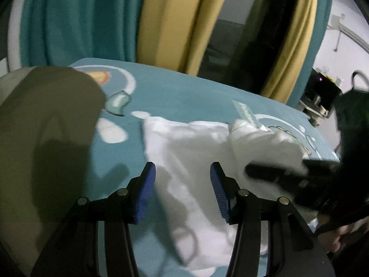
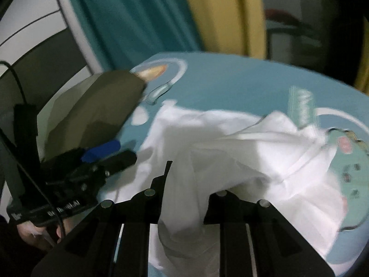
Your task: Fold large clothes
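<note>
From my left wrist view, the left gripper (image 1: 182, 180) tilts downward above the bed (image 1: 184, 92), its 2 fingers (image 1: 145, 191) standing well apart with ribbed blue pads and nothing between them but air over the white garment (image 1: 196, 143). On my right wrist view, the right gripper (image 2: 186, 184) also angles down, its fingers clamped on a bunched fold of that soft, thin, crumpled fabric, which hides the right finger's tip entirely. The garment lies rumpled across the teal printed bedsheet (image 2: 230, 80), smooth with pale cartoon shapes. An olive pillow (image 1: 46, 127) sits beside it, matte and rounded. Teal and mustard curtains (image 1: 115, 18) hang in folds behind. Both views are blurred, so garment seams and edges are hard to make out.
</note>
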`<action>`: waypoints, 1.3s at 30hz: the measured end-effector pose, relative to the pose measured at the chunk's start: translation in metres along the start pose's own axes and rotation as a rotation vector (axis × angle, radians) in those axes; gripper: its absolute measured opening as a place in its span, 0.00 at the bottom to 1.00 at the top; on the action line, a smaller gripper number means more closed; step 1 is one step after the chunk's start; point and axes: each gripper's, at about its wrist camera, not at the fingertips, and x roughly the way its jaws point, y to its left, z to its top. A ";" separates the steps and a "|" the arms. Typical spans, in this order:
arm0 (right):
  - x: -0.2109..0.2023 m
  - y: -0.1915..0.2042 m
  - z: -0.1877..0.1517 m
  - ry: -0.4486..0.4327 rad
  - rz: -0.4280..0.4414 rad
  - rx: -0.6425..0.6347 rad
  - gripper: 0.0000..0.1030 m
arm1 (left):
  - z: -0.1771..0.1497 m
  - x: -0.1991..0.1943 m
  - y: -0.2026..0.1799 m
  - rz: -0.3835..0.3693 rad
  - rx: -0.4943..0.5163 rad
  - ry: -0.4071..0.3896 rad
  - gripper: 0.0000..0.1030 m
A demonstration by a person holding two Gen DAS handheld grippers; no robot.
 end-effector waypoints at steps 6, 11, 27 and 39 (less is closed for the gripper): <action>0.039 0.037 -0.012 0.120 0.087 -0.111 0.54 | 0.003 -0.021 0.034 0.056 -0.043 -0.026 0.50; 0.013 0.049 -0.015 0.071 0.064 -0.198 0.65 | 0.012 -0.025 0.036 0.052 -0.042 -0.041 0.50; -0.104 -0.080 -0.043 -0.153 -0.265 0.093 0.76 | 0.018 0.070 -0.088 -0.145 0.331 0.172 0.51; -0.087 -0.116 -0.062 -0.136 -0.236 0.138 0.75 | 0.043 0.103 -0.007 0.138 0.133 0.171 0.51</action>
